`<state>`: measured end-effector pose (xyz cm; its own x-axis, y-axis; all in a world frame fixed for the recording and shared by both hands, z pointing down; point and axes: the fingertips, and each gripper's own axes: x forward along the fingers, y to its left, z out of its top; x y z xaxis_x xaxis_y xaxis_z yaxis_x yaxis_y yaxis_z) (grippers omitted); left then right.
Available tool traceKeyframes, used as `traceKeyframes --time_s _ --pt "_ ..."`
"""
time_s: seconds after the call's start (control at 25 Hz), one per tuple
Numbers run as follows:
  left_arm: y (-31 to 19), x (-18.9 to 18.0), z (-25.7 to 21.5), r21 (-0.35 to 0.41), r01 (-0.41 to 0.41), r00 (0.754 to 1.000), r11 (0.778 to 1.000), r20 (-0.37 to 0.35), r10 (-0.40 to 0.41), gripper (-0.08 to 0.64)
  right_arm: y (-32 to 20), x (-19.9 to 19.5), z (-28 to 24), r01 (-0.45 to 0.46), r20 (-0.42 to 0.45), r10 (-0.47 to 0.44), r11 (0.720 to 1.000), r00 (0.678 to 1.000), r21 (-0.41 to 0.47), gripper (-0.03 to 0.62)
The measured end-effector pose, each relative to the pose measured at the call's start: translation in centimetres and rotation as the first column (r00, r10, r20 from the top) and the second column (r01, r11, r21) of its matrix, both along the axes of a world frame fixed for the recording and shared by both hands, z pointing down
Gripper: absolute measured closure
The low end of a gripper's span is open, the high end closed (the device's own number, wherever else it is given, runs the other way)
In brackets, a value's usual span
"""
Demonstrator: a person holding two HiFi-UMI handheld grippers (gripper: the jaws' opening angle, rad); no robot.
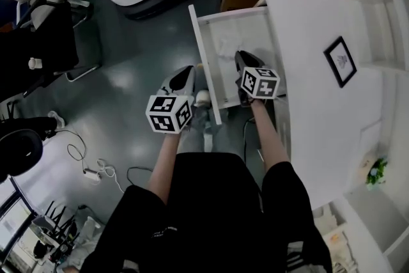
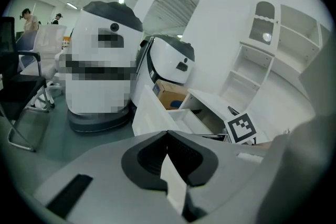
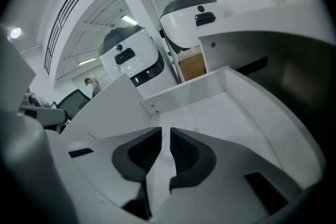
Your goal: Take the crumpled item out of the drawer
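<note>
The white cabinet [image 1: 307, 41] fills the right half of the head view. Its drawer [image 1: 203, 54] stands pulled out toward the upper centre. The right gripper [image 1: 241, 55] is inside the drawer, and its jaws stand a little apart with only the bare drawer floor between them. The left gripper [image 1: 188, 71] is left of the drawer front, with its jaws together and empty. A small pale lump [image 1: 202, 98], maybe the crumpled item, lies just outside the drawer front, between both grippers.
</note>
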<state>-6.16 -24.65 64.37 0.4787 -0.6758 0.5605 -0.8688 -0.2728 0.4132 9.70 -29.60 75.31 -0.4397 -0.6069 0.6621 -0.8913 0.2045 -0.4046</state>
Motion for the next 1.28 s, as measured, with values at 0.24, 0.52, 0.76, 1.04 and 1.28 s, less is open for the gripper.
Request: traceKeyframes --time_s 0.24,0.52,0.76,1.04,1.28 --pt "0.0 -0.1 2.0 -0.027 0.000 1.000 1.000 0.014 0.001 0.561 -0.9 0.0 3.2 -0.034 -0.073 0.031 0.998 0.997 -0.049 0.500" --pt "-0.5 0.2 3.2 -0.041 0.000 1.000 0.999 0.013 0.000 0.561 -1.8 0.5 5.6 -0.089 -0.095 0.081 0.992 0.992 -0.088 0.434" --pt "-0.5 0.0 3.8 -0.050 -0.001 1.000 0.999 0.018 0.002 0.561 -1.8 0.1 7.0 -0.100 -0.076 0.091 0.986 0.993 -0.132 0.428" --pt "-0.4 0.2 4.1 -0.054 0.001 1.000 0.999 0.018 0.000 0.562 -1.5 -0.5 8.1 -0.084 -0.084 0.069 0.979 0.994 -0.185 0.471" --pt "-0.3 0.3 3.8 -0.053 0.002 1.000 0.999 0.014 -0.001 0.561 -1.6 -1.0 7.8 -0.031 -0.107 0.010 0.981 0.994 -0.191 0.543"
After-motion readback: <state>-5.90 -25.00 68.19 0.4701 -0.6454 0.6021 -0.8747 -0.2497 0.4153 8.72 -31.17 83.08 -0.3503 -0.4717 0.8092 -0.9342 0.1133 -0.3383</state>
